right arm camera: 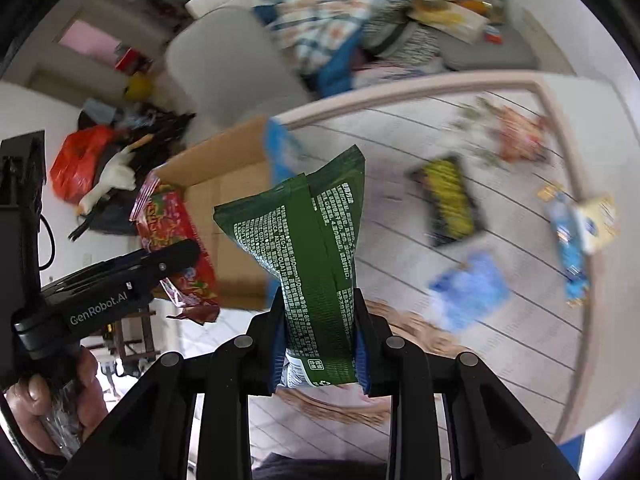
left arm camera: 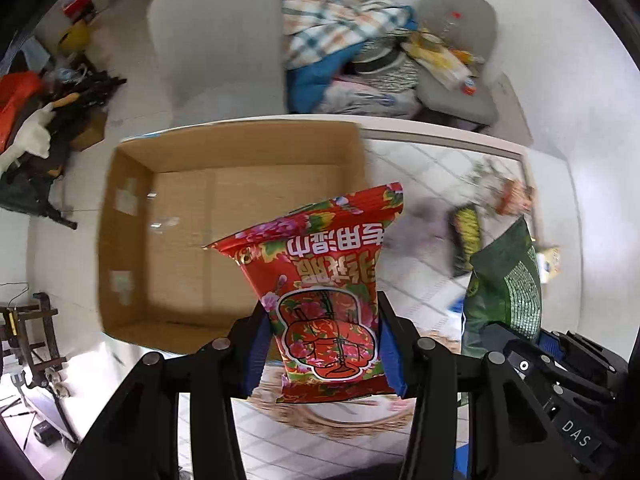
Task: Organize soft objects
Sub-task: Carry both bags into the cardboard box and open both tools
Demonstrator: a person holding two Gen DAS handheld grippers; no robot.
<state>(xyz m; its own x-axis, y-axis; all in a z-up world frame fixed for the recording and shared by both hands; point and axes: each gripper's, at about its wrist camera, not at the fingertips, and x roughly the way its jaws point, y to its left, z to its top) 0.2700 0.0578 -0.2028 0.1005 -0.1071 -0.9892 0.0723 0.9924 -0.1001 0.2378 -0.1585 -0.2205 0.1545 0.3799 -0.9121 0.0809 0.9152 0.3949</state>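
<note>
The left gripper (left arm camera: 326, 344) fingers clamp a red floral packet (left arm camera: 324, 300) at lower centre. The right gripper (right arm camera: 320, 344) fingers clamp a green packet (right arm camera: 312, 264). A cardboard box (left arm camera: 132, 208) sits upper left.

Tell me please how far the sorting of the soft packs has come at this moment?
Nothing looks done yet: the cardboard box shows only a bare floor. In hand: the left tongs grip a red floral pack near the box, and the right tongs grip a green pack. Left on the table: a yellow-black pack, a light blue pack, an orange pack and more near the edge.
</note>
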